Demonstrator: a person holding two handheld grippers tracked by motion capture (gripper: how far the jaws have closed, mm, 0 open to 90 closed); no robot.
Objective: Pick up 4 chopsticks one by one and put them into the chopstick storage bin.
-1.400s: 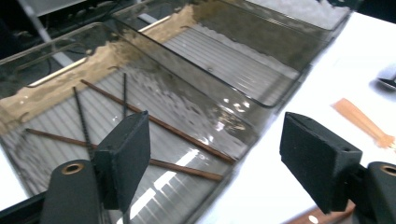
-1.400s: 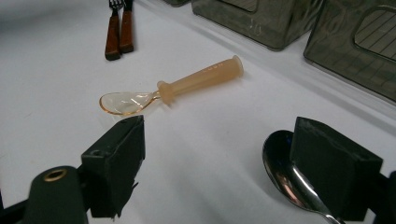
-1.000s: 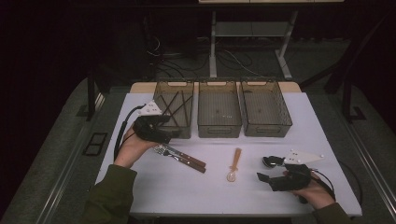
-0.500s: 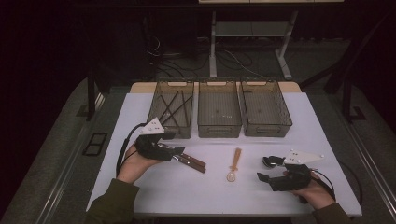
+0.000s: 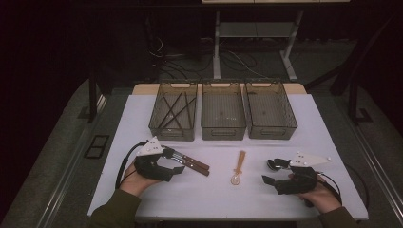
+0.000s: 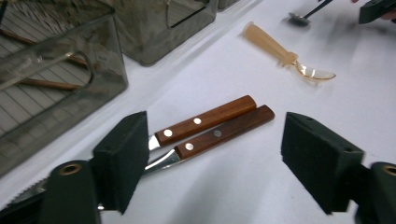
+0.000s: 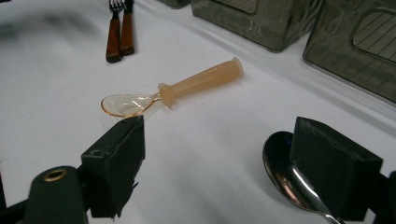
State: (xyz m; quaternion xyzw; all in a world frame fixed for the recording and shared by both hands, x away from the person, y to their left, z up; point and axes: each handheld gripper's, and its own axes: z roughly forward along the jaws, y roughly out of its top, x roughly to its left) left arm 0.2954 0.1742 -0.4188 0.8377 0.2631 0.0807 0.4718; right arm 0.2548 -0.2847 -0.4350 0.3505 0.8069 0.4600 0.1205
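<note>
Two wooden-handled pieces of cutlery (image 5: 191, 164) lie side by side on the white table (image 5: 304, 133). My left gripper (image 5: 178, 162) is low over their metal ends, open, and its jaws have just been opening. In the left gripper view the handles (image 6: 208, 121) lie between the pads (image 6: 119, 158), which do not press on them. An amber plastic spoon (image 5: 237, 168) lies mid-table. My right gripper (image 5: 272, 172) rests open at the front right. A metal spoon (image 7: 280, 163) lies just inside its right pad (image 7: 331, 163), with the amber spoon (image 7: 177, 88) ahead.
Three clear grey bins stand in a row at the back: the left bin (image 5: 173, 111) holds several thin sticks, with the middle bin (image 5: 222, 111) and right bin (image 5: 271, 111) beside it. The left bin's corner (image 6: 70, 70) is close to my left gripper.
My left gripper has come down and toward the front from beside the left bin, and now lies low over the wooden-handled cutlery. The right gripper has stayed put.
</note>
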